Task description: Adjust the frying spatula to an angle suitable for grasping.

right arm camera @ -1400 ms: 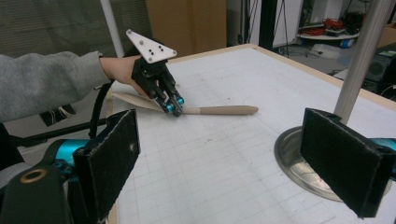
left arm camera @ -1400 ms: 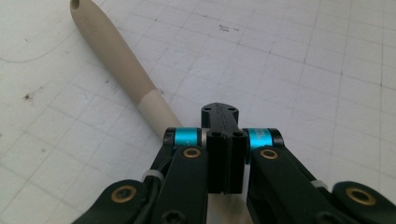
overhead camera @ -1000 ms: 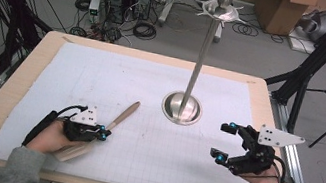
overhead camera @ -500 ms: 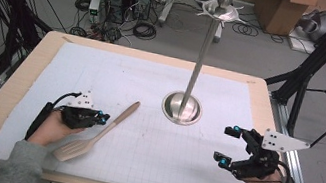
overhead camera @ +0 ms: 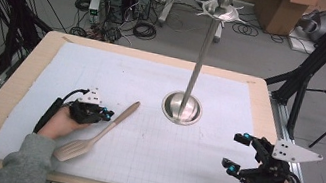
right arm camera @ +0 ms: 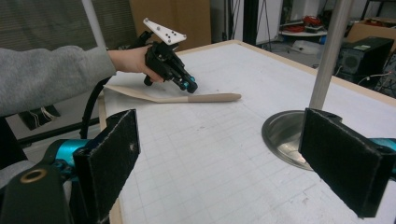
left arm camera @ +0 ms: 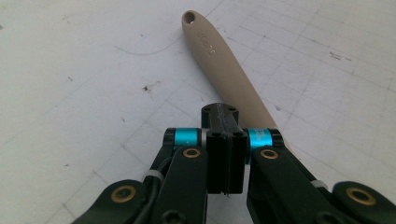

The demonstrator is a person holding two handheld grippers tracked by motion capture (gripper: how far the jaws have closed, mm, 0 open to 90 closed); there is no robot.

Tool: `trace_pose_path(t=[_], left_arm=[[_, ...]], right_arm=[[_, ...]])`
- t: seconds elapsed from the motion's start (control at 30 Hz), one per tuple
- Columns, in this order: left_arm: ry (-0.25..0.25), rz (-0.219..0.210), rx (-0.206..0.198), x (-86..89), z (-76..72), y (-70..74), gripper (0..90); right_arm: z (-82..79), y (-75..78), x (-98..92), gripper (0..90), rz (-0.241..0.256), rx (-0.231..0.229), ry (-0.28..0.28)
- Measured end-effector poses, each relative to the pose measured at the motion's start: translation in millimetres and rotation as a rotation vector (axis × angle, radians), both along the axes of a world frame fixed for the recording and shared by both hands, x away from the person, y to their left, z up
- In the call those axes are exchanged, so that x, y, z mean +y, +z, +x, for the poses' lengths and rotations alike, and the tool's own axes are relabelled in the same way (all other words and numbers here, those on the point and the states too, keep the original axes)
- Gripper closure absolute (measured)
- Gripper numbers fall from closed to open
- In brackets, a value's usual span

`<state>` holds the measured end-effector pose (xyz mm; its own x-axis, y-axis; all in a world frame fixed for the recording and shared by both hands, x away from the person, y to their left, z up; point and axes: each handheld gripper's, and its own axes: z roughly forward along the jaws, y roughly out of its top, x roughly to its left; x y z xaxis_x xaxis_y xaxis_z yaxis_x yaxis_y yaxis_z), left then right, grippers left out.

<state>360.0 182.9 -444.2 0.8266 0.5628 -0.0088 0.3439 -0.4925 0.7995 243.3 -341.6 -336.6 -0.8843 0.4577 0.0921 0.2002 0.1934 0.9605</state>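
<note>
1. Beige spatula (overhead camera: 97, 132) flat on the worktop (overhead camera: 153, 79), toward the front-left corner, handle angled to the middle.
2. Left gripper (overhead camera: 107, 112) jaws pressed together, tips over the handle, gripping nothing.
3. Right gripper (overhead camera: 236, 151) spread wide, empty, near the front-right corner.
4. Metal stand (overhead camera: 182, 107) upright at mid-worktop.

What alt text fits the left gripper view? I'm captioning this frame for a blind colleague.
The left hand-held gripper, its two black jaws pressed together, sits just above the handle of a beige spatula lying on a white grid mat. The handle runs away to the upper left and ends in a small hanging hole.
</note>
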Motion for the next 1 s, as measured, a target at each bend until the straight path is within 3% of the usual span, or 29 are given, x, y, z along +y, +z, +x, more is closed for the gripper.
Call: trace_pose_path(t=[0.13,0.3,1.0], left_arm=[[-0.017,0.032,0.012,-7.7,2.5,-0.6,89.5],[-0.027,0.079,-0.005,-16.4,3.6,0.1,89.5],[-0.038,0.057,0.015,-28.4,5.4,-0.1,89.5]], right_arm=[[-3.1,-1.0,-3.3,11.5,-0.001,0.009,-0.012],[-5.5,-1.3,-4.3,11.4,-0.005,0.006,-0.017],[-9.4,-1.2,-9.0,11.5,0.001,-0.002,-0.022]])
